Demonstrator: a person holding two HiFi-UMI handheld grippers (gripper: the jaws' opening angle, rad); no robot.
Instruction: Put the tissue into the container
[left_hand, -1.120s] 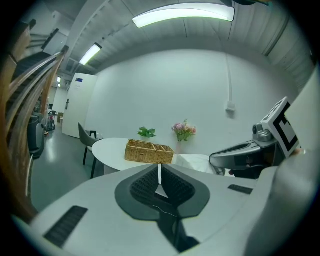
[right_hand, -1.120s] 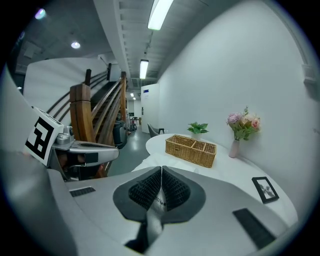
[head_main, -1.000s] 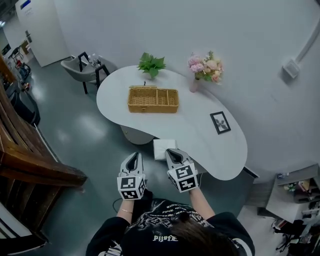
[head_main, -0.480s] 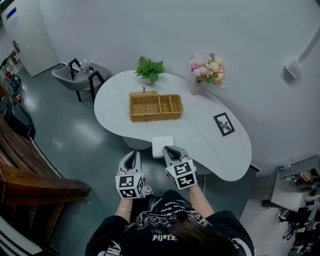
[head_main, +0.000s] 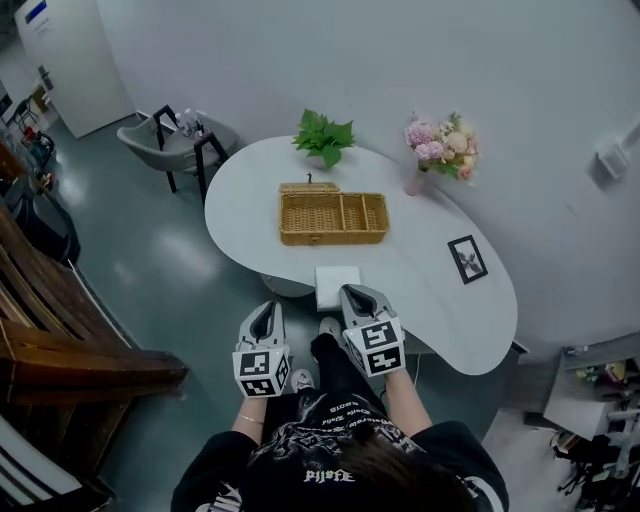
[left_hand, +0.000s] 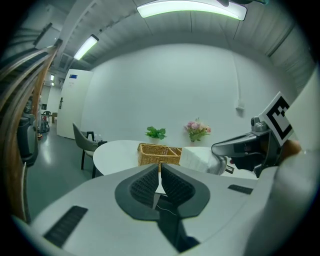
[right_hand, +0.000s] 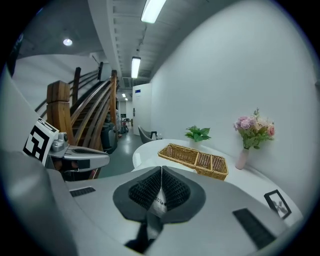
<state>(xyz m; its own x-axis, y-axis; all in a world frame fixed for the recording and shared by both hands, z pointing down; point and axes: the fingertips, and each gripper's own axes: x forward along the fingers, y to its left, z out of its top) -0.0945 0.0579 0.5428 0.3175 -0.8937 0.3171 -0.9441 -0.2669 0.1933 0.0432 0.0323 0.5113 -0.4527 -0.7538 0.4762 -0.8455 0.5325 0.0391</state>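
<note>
The right hand-held gripper has edged forward to the near corner of the tissue, which still lies at the worktop's near edge, well short of the basket. Both it and the left hand-held gripper are closed and empty. Nudged by closed jaws, the tissue could slip off the edge.
</note>
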